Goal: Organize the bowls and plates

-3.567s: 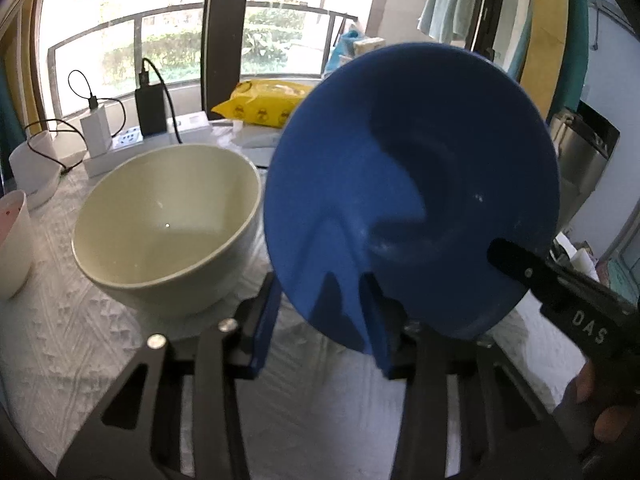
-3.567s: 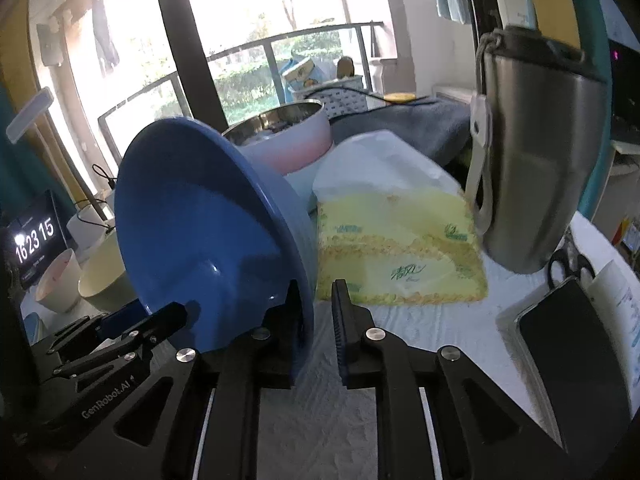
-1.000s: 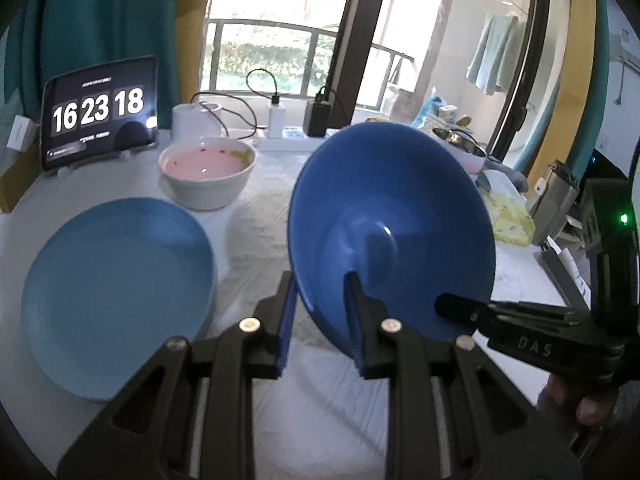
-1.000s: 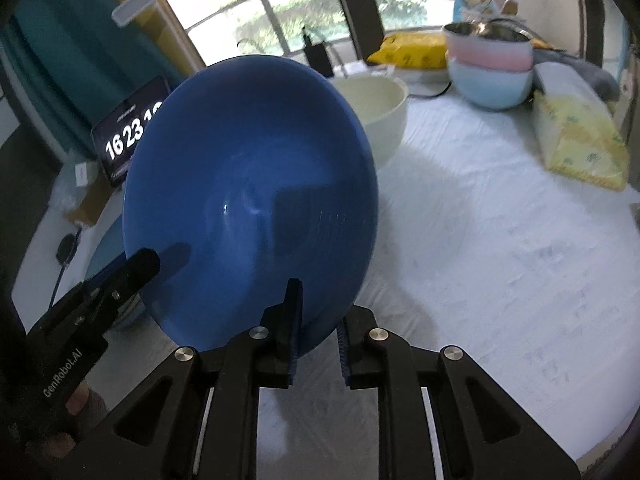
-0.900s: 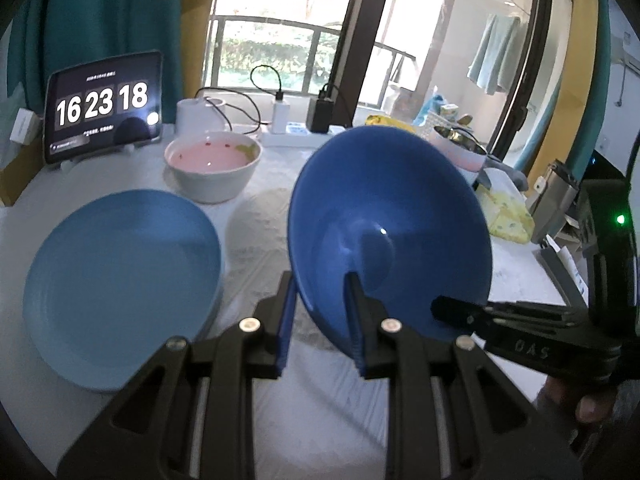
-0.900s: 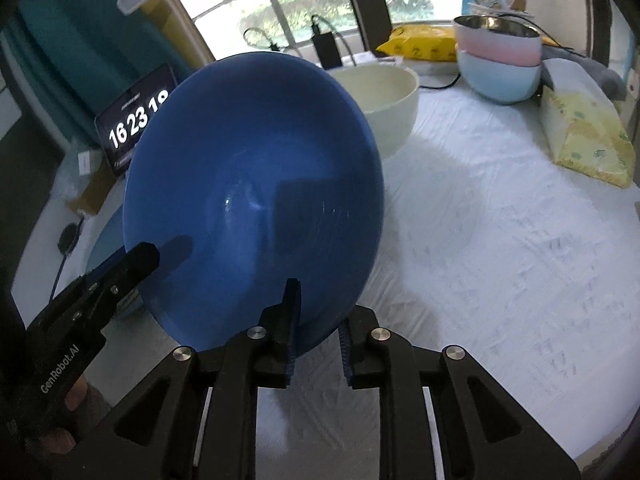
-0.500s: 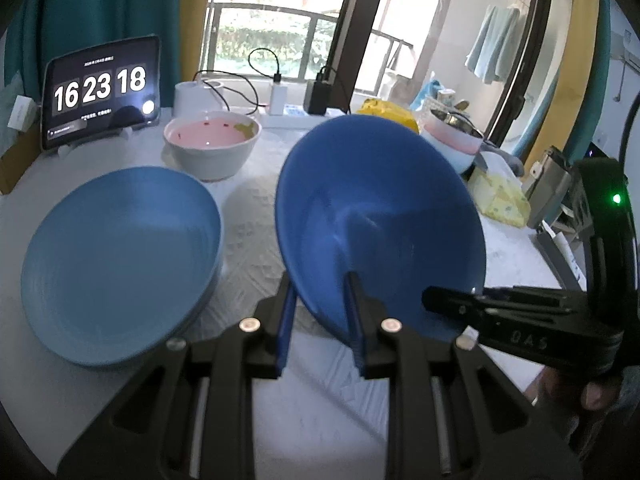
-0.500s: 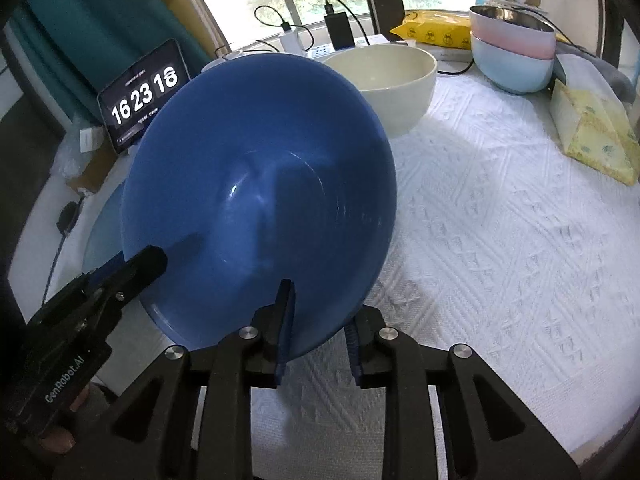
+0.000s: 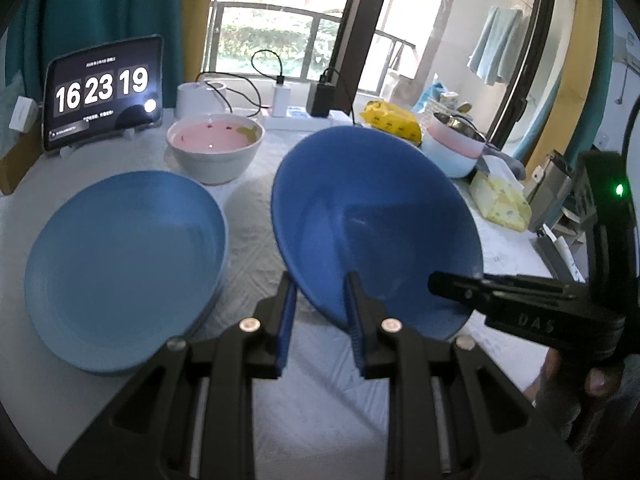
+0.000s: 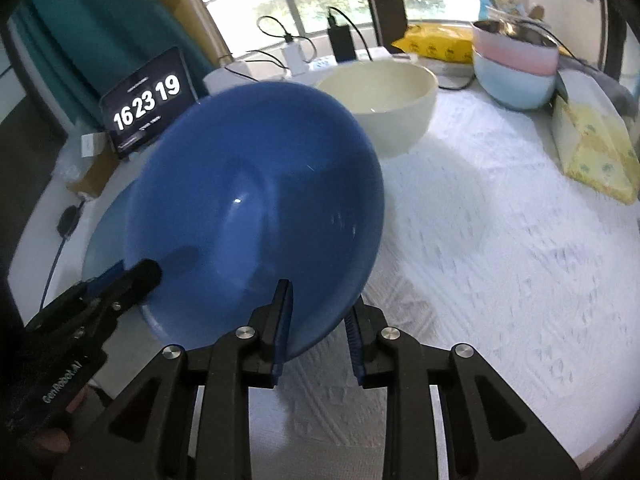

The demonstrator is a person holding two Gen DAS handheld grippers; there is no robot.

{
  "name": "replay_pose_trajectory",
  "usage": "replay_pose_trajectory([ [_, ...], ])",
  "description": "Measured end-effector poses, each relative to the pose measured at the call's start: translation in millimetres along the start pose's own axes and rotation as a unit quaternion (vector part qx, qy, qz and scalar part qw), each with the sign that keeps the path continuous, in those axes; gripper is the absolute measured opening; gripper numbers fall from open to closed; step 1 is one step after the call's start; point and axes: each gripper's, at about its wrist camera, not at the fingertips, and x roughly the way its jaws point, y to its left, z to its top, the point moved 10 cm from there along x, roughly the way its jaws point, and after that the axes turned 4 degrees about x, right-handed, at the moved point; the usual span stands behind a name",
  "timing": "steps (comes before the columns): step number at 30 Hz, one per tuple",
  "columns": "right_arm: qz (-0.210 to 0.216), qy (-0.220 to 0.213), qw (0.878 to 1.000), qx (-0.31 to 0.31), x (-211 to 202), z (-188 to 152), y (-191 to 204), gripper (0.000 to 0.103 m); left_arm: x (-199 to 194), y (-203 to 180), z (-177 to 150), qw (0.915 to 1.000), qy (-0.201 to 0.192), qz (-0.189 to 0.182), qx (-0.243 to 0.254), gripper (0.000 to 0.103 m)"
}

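Observation:
A dark blue bowl [image 9: 380, 220] hangs tilted above the white tablecloth, just right of a light blue plate [image 9: 124, 256]. My left gripper [image 9: 320, 312] is shut on its near rim, one finger inside and one outside. In the right wrist view the same bowl [image 10: 256, 200] has its rim between the fingers of my right gripper [image 10: 318, 316], whose jaws stand apart with a gap at the right pad. The right gripper's tip [image 9: 434, 280] shows at the bowl's right edge, and the left gripper's tip [image 10: 148, 272] at its left edge.
A white bowl with pink inside [image 9: 216, 148] stands behind the plate. A cream bowl [image 10: 380, 100] sits behind the blue bowl, stacked pink and pale blue bowls [image 10: 516, 64] at the back right. A yellow tissue pack [image 10: 592, 148], a clock tablet [image 9: 104, 88] and chargers line the table's edges.
The right gripper's jaws have spread apart around the bowl's rim. The bowl has tipped a little flatter, with the left gripper still clamped on it.

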Motion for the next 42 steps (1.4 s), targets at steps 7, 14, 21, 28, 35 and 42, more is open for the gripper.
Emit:
replay_pose_trajectory([
  [7,-0.001,0.013,1.0,0.0,-10,-5,-2,0.03,-9,-5,2,0.9999,0.002,-0.013,0.001,0.026],
  [14,-0.017,-0.001,1.0,-0.003,-22,-8,-3,0.03,-12,-8,1,0.9999,0.006,-0.013,0.005,0.027],
  [21,-0.041,-0.026,0.999,0.001,-32,0,-14,0.03,-14,-4,5,0.9999,0.008,0.001,0.012,0.027],
  [28,-0.042,-0.045,0.998,0.011,-40,12,-25,0.031,-19,1,24,0.9997,-0.007,0.012,0.021,0.028],
  [35,-0.04,-0.054,0.998,0.008,-43,24,-24,0.031,-21,3,45,0.9992,-0.022,0.014,0.032,0.028],
  [42,-0.039,-0.058,0.998,0.009,-41,34,-25,0.031,-16,7,58,0.999,-0.025,0.017,0.031,0.028],
])
